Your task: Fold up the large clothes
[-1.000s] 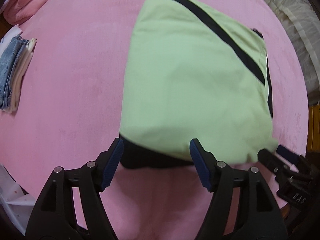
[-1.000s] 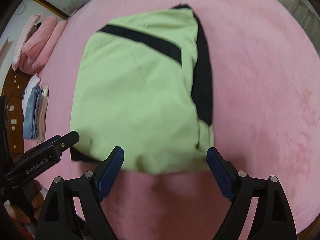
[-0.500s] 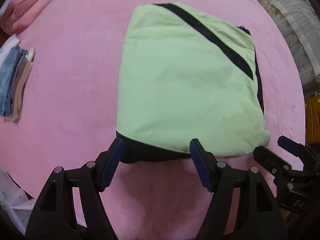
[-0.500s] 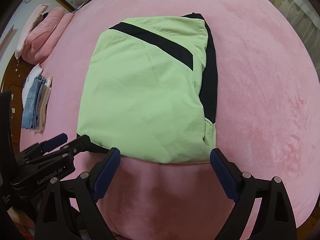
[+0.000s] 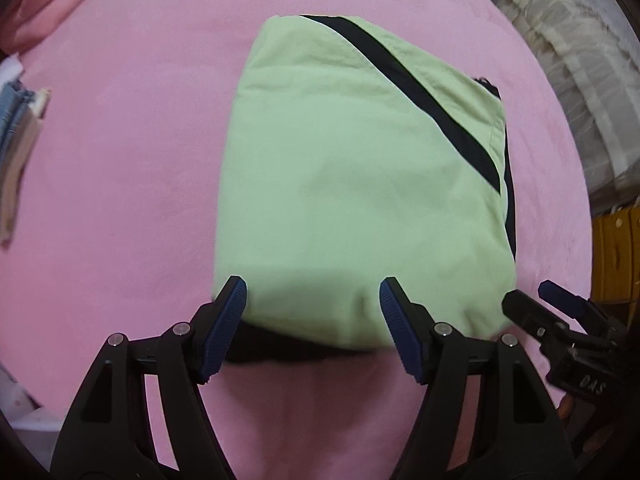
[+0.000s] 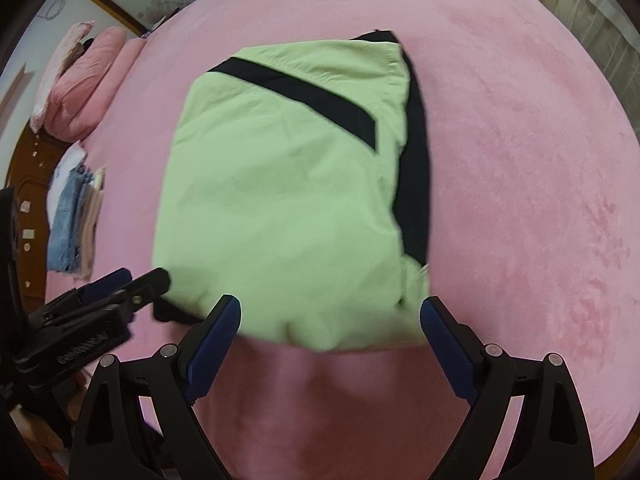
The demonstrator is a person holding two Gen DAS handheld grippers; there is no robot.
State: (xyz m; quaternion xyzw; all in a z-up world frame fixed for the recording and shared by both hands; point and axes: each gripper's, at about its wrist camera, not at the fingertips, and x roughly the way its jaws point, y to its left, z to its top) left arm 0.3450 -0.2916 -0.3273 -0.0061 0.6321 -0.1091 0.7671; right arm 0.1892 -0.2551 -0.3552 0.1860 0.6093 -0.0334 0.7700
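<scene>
A folded light-green garment (image 5: 352, 184) with a black diagonal stripe and black edging lies flat on the pink bed cover (image 5: 120, 168). My left gripper (image 5: 312, 308) hangs over its near edge, open, and the hem lies between the blue pads without being pressed. In the right wrist view the same garment (image 6: 280, 200) fills the middle. My right gripper (image 6: 330, 320) is open over the near right corner, pads apart from the cloth. Each gripper shows in the other's view: the right gripper (image 5: 540, 312) and the left gripper (image 6: 120, 292).
A stack of folded jeans and pale clothes (image 6: 76, 216) lies at the bed's left side. Pink pillows (image 6: 88, 80) sit by the wooden headboard (image 6: 28, 184). A pale quilted cover (image 5: 560, 60) and a yellow object (image 5: 616, 256) lie off the right edge.
Half a second ago both grippers stood back from the garment's near edge. Both have come forward again, and the hem now lies between their fingers as it did a second ago.
</scene>
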